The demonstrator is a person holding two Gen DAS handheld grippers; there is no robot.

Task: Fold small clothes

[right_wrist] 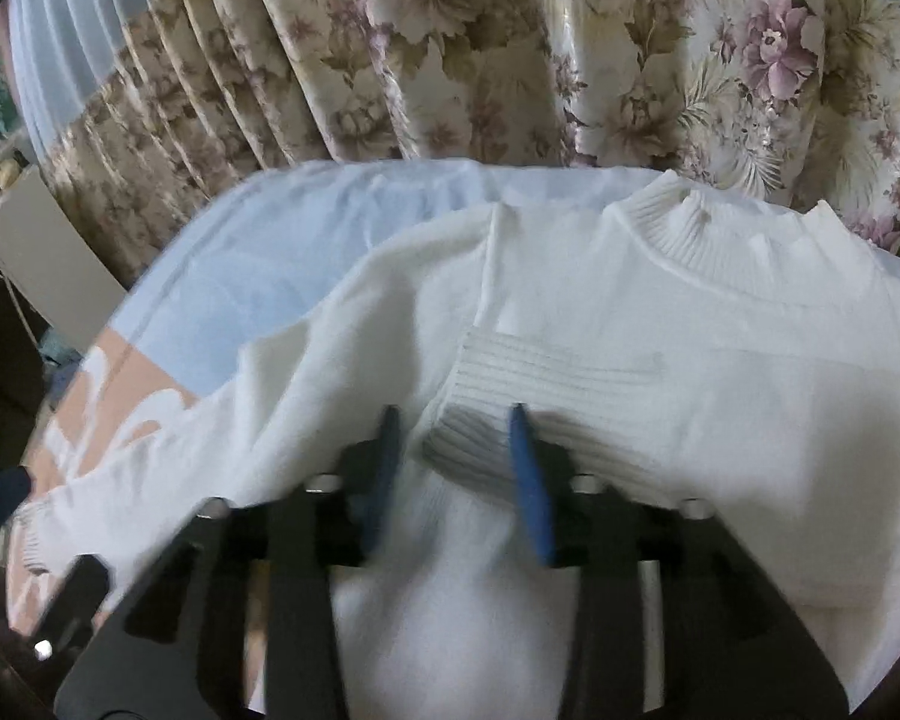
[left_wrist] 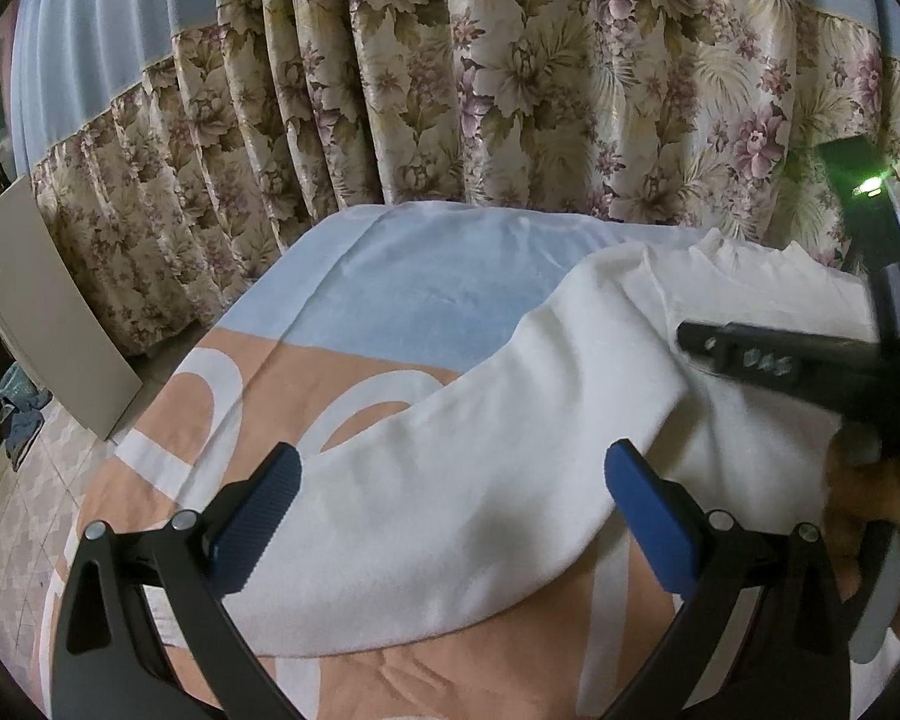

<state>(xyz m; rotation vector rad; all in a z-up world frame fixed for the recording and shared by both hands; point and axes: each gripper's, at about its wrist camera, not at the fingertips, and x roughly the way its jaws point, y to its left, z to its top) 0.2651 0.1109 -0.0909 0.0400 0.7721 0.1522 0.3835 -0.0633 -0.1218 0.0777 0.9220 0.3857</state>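
A white knit sweater [right_wrist: 630,324] lies flat on the bed, its ribbed collar [right_wrist: 690,228] at the far side. One sleeve is folded across the body, and its ribbed cuff [right_wrist: 510,378] ends right at my right gripper [right_wrist: 456,432]. The jaws stand partly open over the cuff's near corner, and the blue pads do not press on it. The other sleeve [left_wrist: 450,480] stretches out to the left over the sheet. My left gripper [left_wrist: 455,468] hovers wide open above that sleeve and holds nothing. The right gripper [left_wrist: 708,345] also shows from the side in the left wrist view, low over the sweater.
The bed sheet [left_wrist: 342,378] is peach with white shapes near me and pale blue farther off. A floral curtain [left_wrist: 510,90] hangs close behind the bed. A grey board [left_wrist: 48,312] leans at the left above tiled floor [left_wrist: 24,492]. A hand [left_wrist: 870,510] holds the right gripper.
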